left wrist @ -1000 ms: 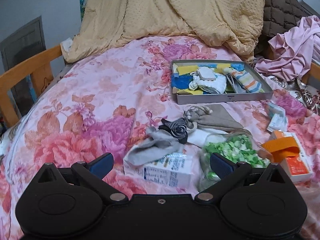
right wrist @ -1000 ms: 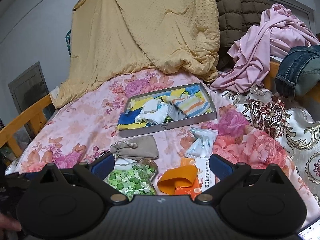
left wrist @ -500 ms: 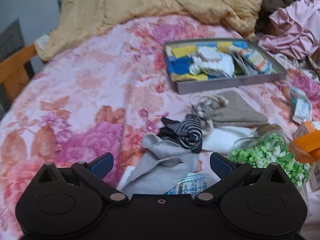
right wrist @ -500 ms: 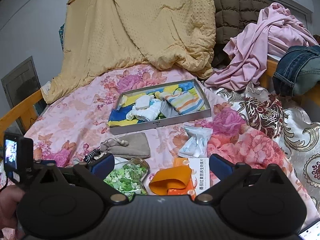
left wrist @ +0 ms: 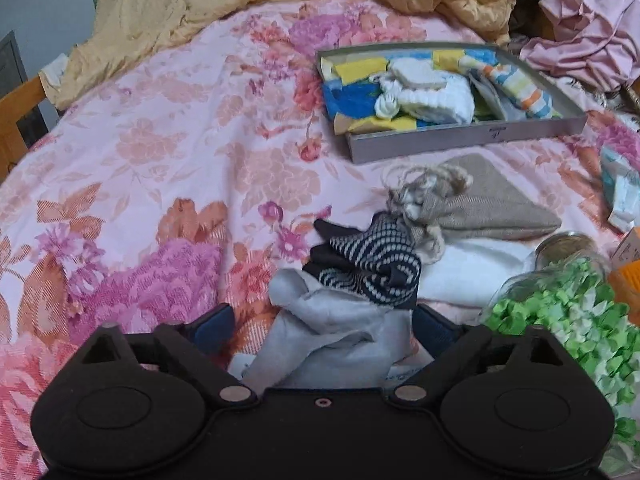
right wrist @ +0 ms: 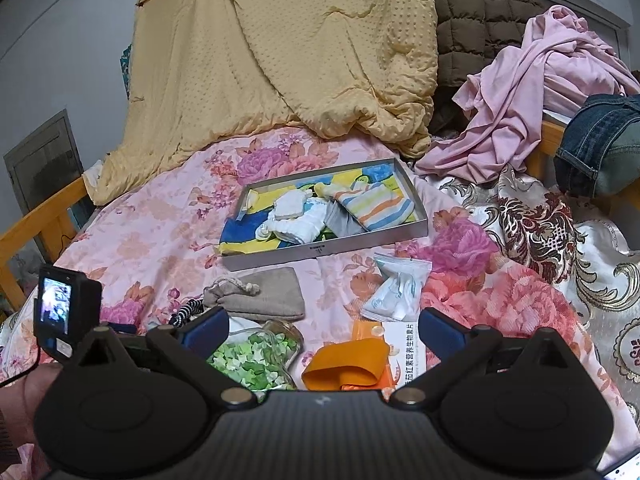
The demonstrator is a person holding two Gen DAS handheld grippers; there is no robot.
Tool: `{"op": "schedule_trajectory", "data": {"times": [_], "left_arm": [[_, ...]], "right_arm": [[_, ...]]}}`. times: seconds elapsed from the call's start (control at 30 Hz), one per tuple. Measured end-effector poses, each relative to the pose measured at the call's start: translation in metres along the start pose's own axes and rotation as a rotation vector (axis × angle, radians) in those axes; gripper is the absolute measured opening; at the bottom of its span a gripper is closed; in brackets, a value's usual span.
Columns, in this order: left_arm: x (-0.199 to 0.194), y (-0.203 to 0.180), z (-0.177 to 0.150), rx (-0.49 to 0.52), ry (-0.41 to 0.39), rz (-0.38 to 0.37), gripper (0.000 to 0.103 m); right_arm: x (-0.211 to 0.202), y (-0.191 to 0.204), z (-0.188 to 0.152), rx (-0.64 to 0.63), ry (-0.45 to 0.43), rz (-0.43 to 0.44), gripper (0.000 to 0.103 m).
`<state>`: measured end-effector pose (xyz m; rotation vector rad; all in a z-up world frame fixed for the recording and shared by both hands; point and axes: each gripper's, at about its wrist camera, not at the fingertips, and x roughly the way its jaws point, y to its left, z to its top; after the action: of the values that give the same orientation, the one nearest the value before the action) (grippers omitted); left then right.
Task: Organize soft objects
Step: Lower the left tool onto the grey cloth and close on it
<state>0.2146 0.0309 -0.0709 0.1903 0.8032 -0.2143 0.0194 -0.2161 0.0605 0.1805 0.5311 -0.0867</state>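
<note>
A grey cloth [left wrist: 332, 340] lies crumpled on the floral bedspread, with a dark striped sock [left wrist: 372, 264] on its far edge. My left gripper [left wrist: 324, 330] is open, its pads on either side of the grey cloth, low over it. A beige drawstring pouch [left wrist: 480, 208] and a white cloth [left wrist: 472, 268] lie beyond. A grey tray [left wrist: 460, 140] at the back holds several folded cloths and socks; it also shows in the right wrist view [right wrist: 332, 248]. My right gripper [right wrist: 324, 330] is open and empty, above an orange cloth [right wrist: 348, 368].
A glass jar of green paper stars [left wrist: 560, 312] lies on its side to the right. An orange-white box [right wrist: 396, 340] and a plastic packet [right wrist: 396, 292] lie nearby. A yellow quilt [right wrist: 288, 60], pink clothes [right wrist: 540, 92] and jeans [right wrist: 600, 144] are piled behind.
My left gripper has moved forward and down, from well short of the pile to straddling the grey cloth. My right gripper has lifted slightly and stayed open.
</note>
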Motion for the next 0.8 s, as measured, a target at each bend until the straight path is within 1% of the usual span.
{"op": "schedule_trajectory", "data": {"times": [0.03, 0.2, 0.27, 0.43, 0.5, 0.57, 0.7, 0.77, 0.8], "left_arm": [[0.0021, -0.0002, -0.0011, -0.001, 0.009, 0.0, 0.087], [0.0017, -0.0026, -0.0039, 0.015, 0.0, 0.011, 0.085], [0.0014, -0.0035, -0.0036, 0.019, 0.003, 0.0, 0.076], [0.0013, -0.0068, -0.0026, 0.028, 0.003, -0.01, 0.063], [0.0009, -0.0078, -0.0022, 0.03, -0.001, -0.016, 0.056], [0.0001, -0.0087, -0.0023, 0.03, -0.004, -0.032, 0.043], [-0.0017, -0.0092, -0.0038, 0.023, -0.013, -0.035, 0.032], [-0.0039, -0.008, -0.0042, 0.009, -0.018, -0.045, 0.022], [-0.0051, -0.0075, -0.0044, 0.004, -0.022, -0.049, 0.02]], "right_arm": [[-0.0006, 0.0002, -0.0005, 0.001, -0.001, -0.001, 0.103], [-0.0004, 0.0002, -0.0007, 0.006, 0.0, 0.001, 0.103], [-0.0012, -0.0005, -0.0007, 0.008, 0.001, 0.002, 0.103], [-0.0025, -0.0006, -0.002, 0.011, 0.001, 0.007, 0.103], [-0.0026, -0.0002, -0.002, 0.014, 0.003, 0.004, 0.103], [-0.0037, -0.0015, -0.004, 0.018, 0.002, 0.003, 0.103], [-0.0036, -0.0049, -0.0075, 0.028, 0.01, 0.005, 0.103], [-0.0031, -0.0052, -0.0087, 0.032, 0.013, 0.007, 0.103], [-0.003, -0.005, -0.0092, 0.032, 0.014, 0.009, 0.103]]}}
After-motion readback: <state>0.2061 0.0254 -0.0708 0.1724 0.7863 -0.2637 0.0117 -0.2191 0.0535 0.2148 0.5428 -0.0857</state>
